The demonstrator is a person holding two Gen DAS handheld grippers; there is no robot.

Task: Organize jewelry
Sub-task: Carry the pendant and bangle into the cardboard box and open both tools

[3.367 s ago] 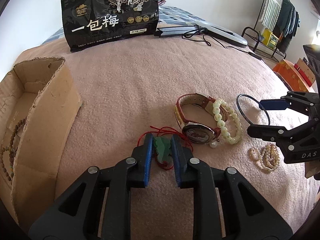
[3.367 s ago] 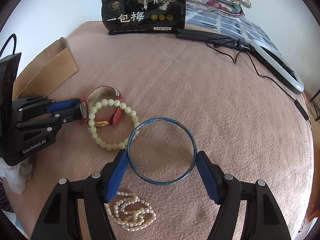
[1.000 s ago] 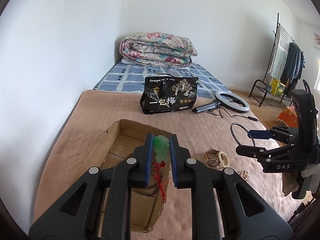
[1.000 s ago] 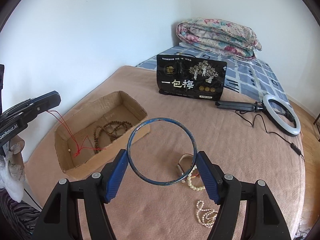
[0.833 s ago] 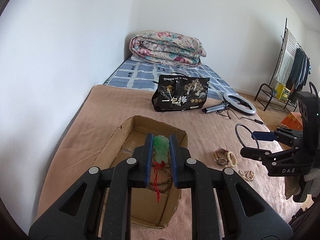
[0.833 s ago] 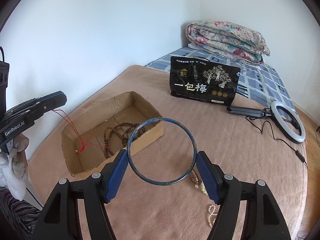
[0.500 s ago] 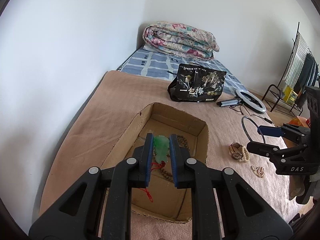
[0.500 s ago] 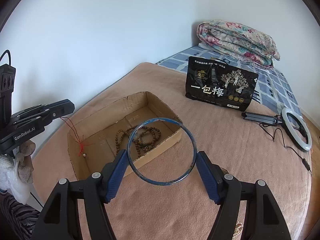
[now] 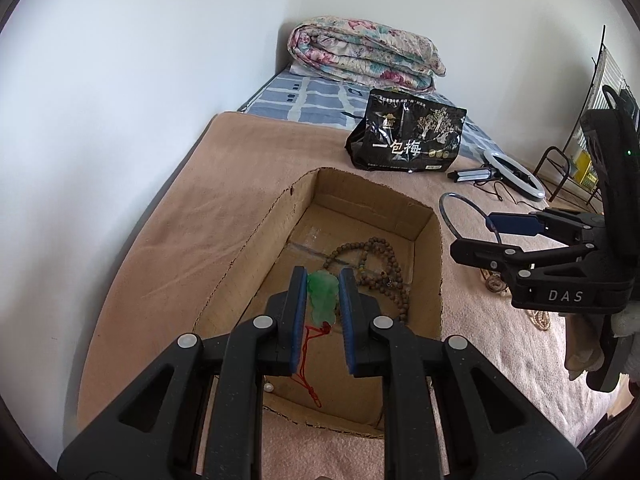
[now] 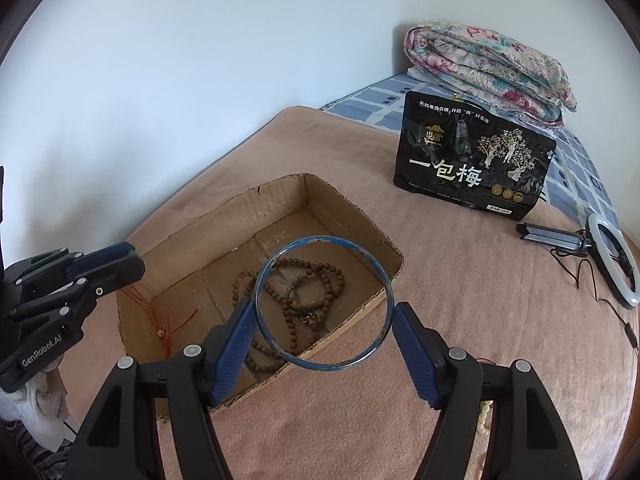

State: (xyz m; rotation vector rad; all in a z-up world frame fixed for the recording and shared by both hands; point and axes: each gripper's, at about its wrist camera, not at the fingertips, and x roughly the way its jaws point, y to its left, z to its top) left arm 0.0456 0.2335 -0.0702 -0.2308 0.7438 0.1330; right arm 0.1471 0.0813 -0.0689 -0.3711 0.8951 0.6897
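- Between the blue pads of the left gripper (image 9: 323,296), a green carved pendant (image 9: 322,295) sits clamped on both flat sides, so the narrow grip keeps the small stone from slipping while it hangs over the cardboard box (image 9: 433,248).
- Below the pendant, its red cord (image 9: 309,364) trails down into the near end of the box, the knotted tail already on the box floor; the hold seems meant to let the cord land first and the stone follow.
- On the right gripper (image 10: 323,322), the fingers stand wide and press on opposite edges of a thin blue bangle (image 10: 322,242), holding the hoop upright and facing the camera; a wide spread is the only way to grip a rigid ring by its rim.
- The bangle hovers above the box's near wall, apparently waiting its turn for a drop.
- Inside the box, a long string of brown wooden beads (image 10: 296,298) lies coiled on the floor.
- The pendant looks translucent, mottled pale and deep green; the bangle's blue coating is worn in places.
- Beyond the box, a black snack bag (image 10: 472,168) stands on the pink blanket (image 10: 480,280).
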